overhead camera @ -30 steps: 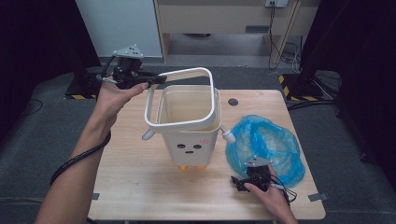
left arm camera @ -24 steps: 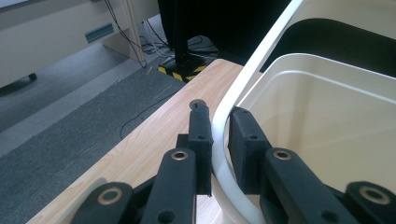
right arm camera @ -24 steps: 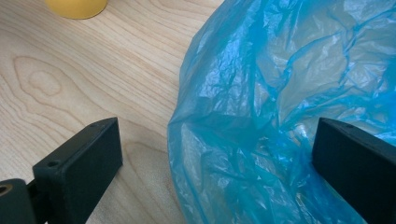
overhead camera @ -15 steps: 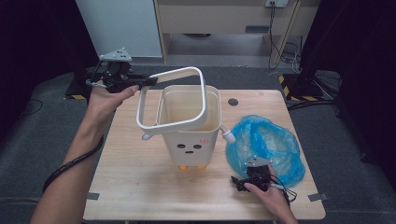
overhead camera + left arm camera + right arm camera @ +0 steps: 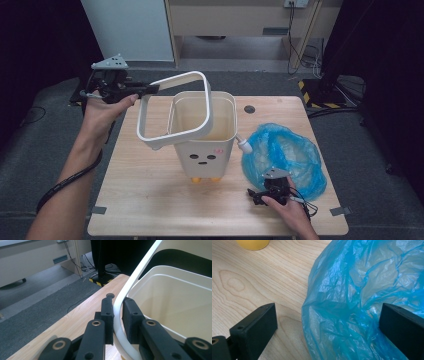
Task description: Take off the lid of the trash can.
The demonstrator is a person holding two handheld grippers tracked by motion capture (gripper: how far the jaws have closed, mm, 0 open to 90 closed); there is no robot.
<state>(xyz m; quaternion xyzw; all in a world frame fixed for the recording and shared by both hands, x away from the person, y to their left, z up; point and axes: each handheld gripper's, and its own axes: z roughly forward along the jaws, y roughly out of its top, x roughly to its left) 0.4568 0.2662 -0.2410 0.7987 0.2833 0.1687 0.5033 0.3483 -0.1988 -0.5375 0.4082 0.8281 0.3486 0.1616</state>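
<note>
The left gripper point(image 5: 150, 89) pinches the white rim frame point(image 5: 172, 112) of the bin, its 2 jaws pressed on the frame's thin bar, as the left gripper view point(image 5: 117, 315) shows up close. The frame point(image 5: 140, 272) is lifted off and tilted, its far side raised past the tabletop's far-left corner and its near side resting low against the bin's left wall. The cream bin point(image 5: 205, 135) stands upright in the middle of the wooden tabletop point(image 5: 145, 200), on small orange feet point(image 5: 196, 179). Its front bears a printed face of 2 dots and a short line, plus a small red mark near the right edge too small to read. No brand name can be read.

The right gripper point(image 5: 262, 192) rests near the tabletop's near-right edge with its jaws spread wide; the right gripper view point(image 5: 325, 325) shows the crumpled blue plastic bag point(image 5: 367, 290) lying between them, unpinched. The bag point(image 5: 285, 155) lies just right of the bin.
</note>
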